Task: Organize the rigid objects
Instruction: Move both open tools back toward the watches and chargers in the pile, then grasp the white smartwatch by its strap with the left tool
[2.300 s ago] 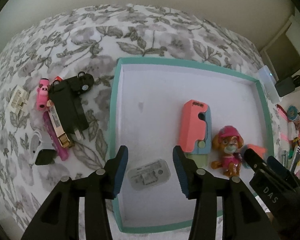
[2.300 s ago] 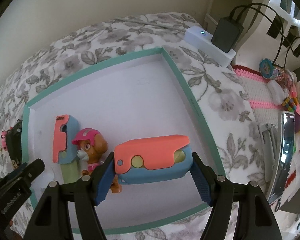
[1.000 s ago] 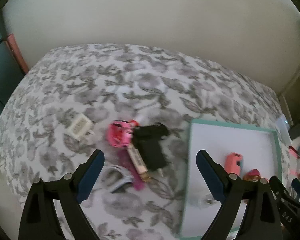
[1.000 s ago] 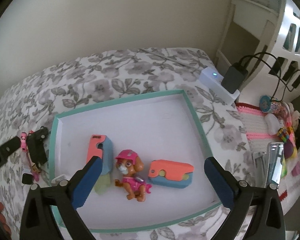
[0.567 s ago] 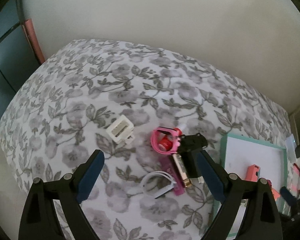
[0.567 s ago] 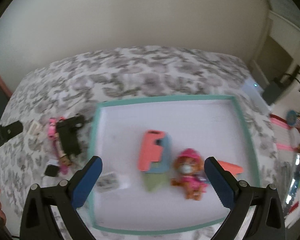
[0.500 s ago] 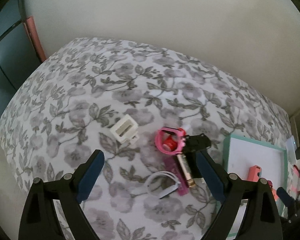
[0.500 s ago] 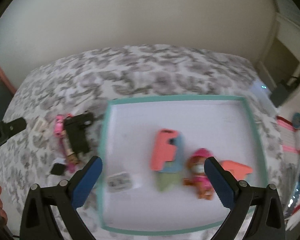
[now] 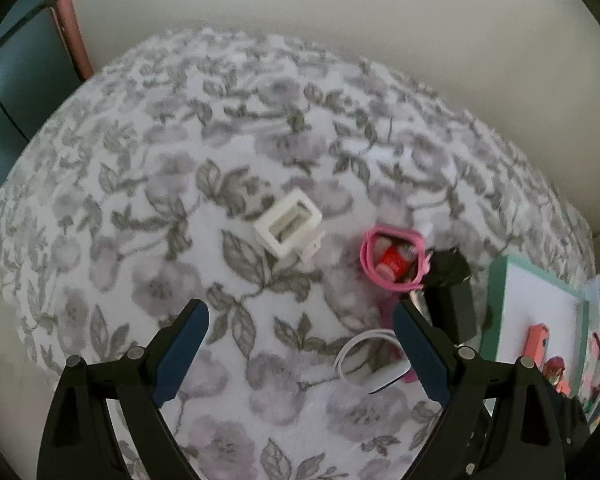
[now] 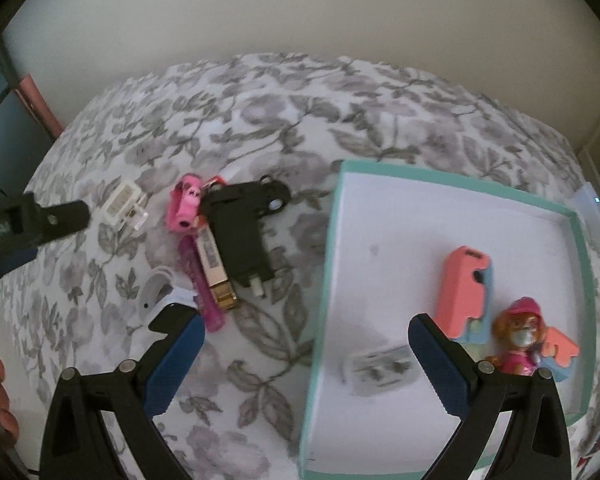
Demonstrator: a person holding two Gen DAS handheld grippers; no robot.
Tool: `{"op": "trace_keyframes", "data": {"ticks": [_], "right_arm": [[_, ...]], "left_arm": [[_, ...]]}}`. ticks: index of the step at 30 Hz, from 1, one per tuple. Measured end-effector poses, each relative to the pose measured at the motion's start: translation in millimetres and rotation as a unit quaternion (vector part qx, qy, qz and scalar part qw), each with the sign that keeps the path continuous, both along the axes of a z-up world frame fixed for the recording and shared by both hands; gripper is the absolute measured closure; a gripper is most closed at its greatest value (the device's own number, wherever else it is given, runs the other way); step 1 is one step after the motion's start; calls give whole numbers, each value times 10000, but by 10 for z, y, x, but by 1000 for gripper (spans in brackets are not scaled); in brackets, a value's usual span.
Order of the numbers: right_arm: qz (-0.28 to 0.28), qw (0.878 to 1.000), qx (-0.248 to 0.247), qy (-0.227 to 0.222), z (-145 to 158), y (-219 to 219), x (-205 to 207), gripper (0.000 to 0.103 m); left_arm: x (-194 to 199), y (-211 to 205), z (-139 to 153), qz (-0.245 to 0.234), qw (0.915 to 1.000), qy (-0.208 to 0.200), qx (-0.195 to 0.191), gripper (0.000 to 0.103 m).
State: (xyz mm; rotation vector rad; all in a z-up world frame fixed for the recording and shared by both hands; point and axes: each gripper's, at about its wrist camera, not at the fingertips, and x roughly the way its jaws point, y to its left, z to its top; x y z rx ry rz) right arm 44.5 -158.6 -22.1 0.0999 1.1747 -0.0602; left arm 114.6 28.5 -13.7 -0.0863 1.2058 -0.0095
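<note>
Both my grippers are spread wide with nothing between the pads. My left gripper (image 9: 300,350) hangs over the floral cloth (image 9: 180,160), and dead centre in its view is the white plug adapter (image 9: 289,229), lying apart from the rest. Right of it sits the pink toy (image 9: 392,258) with something red inside, touching the black charger (image 9: 450,292); a white loop (image 9: 370,362) lies lower down by my right finger.

My right gripper (image 10: 302,356) straddles the left wall of the teal-rimmed tray (image 10: 440,178). Inside the tray, right side of the frame: the coral-and-blue block (image 10: 466,292), the pup figure (image 10: 518,340) in a pink helmet just beside it, a second coral block (image 10: 560,350) behind the pup, and a small grey label-looking piece (image 10: 382,366) near the bottom. It has print on it, but it's too blurred to read. The gold-tipped stick (image 10: 214,270) and purple stick (image 10: 200,288) lie left of the charger, outside the tray.
</note>
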Motion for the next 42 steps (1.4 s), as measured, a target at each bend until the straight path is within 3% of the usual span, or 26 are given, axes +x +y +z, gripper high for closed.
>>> {"op": "trace_keyframes", "data": {"ticks": [9, 19, 32, 36, 42], "right_arm": [[227, 9997, -106, 81, -123, 245, 53, 0], [148, 9997, -169, 132, -159, 208, 86, 0], [93, 9998, -149, 117, -145, 183, 65, 0], [61, 9999, -115, 39, -122, 188, 61, 0], [22, 10000, -53, -7, -115, 190, 61, 0]], "left_arm": [[65, -20, -398, -180, 9982, 574, -4, 10], [76, -215, -771, -488, 9928, 1083, 148, 10], [140, -395, -827, -413, 9927, 932, 647, 9], [157, -367, -785, -352, 9945, 926, 351, 30], [162, -554, -714, -658, 9939, 837, 272, 62]]}}
